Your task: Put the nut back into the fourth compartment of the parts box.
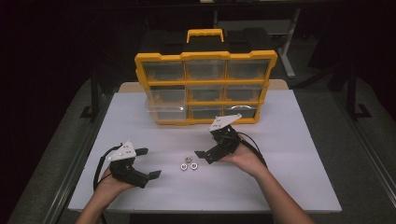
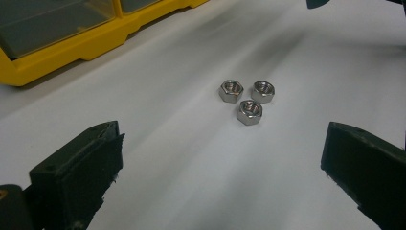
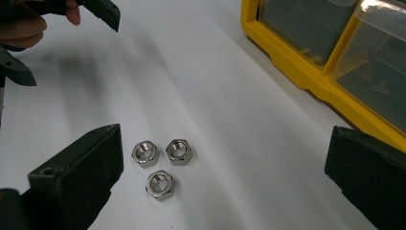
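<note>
The fingers of both grippers are spread wide and hold nothing. The left gripper [image 1: 148, 163] is low at the near left side of the three steel nuts [image 1: 188, 164], with one finger [image 2: 76, 177] on each side of its own view and the nuts ahead between them, well apart from the pads. The right gripper [image 1: 205, 147] is just to the right of the nuts, closer than the left one; in the right gripper view the nuts lie right beside its left finger [image 3: 79, 175] but do not touch it. The nuts lie flat in a tight cluster on the white table [image 1: 289, 158], in front of the yellow drawer organizer [image 1: 205, 86], which stands upright behind them
</note>
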`<state>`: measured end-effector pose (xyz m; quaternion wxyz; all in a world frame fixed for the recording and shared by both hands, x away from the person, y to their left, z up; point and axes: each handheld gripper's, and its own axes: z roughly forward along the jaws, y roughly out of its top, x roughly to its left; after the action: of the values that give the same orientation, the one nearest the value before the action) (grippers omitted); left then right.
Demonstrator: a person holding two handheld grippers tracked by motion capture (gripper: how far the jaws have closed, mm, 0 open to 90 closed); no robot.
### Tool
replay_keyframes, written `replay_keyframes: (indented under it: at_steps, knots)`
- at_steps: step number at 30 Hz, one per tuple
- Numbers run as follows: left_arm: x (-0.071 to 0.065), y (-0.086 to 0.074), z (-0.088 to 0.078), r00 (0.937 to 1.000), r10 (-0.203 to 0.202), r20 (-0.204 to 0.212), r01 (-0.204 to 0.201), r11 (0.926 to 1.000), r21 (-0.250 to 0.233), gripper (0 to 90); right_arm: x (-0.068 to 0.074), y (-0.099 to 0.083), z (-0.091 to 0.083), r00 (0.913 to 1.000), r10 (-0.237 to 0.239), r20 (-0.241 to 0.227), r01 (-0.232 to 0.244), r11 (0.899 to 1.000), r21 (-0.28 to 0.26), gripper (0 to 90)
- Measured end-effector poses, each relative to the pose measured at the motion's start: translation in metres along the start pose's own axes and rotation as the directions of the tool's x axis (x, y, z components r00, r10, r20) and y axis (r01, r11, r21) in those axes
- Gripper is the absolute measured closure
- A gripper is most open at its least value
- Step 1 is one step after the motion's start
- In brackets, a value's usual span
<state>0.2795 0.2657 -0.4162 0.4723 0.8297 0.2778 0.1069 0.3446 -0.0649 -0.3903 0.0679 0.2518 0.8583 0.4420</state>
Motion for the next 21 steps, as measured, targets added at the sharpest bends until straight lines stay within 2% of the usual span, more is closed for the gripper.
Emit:
replay_keyframes:
  at_steps: [14, 15, 20, 21]
  knots:
    - [0.0, 0.0, 0.0, 0.9999, 0.012, 0.007, -0.012, 0.9999, 0.006, 0.6, 0.002, 0.013, 0.025, 0.9994, -0.003, -0.034, 0.005, 0.998, 0.055, 0.0]
    - [0.0, 0.0, 0.0, 0.9999, 0.015, 0.007, -0.015, 0.9999, 0.009, 0.6, 0.003, 0.013, 0.028, 0.9992, -0.009, -0.039, 0.012, 0.998, 0.069, 4.7]
    - [-0.001, 0.0, 0.0, 0.9999, 0.01, 0.008, -0.01, 0.9999, 0.009, 0.6, 0.005, 0.012, 0.034, 0.9981, -0.021, -0.058, 0.026, 0.996, 0.086, 12.1]
    - [-0.001, 0.0, 0.0, 0.9999, 0.014, 0.006, -0.014, 0.9998, 0.011, 0.6, 0.005, 0.012, 0.037, 0.9967, -0.054, -0.061, 0.059, 0.994, 0.093, 14.2]
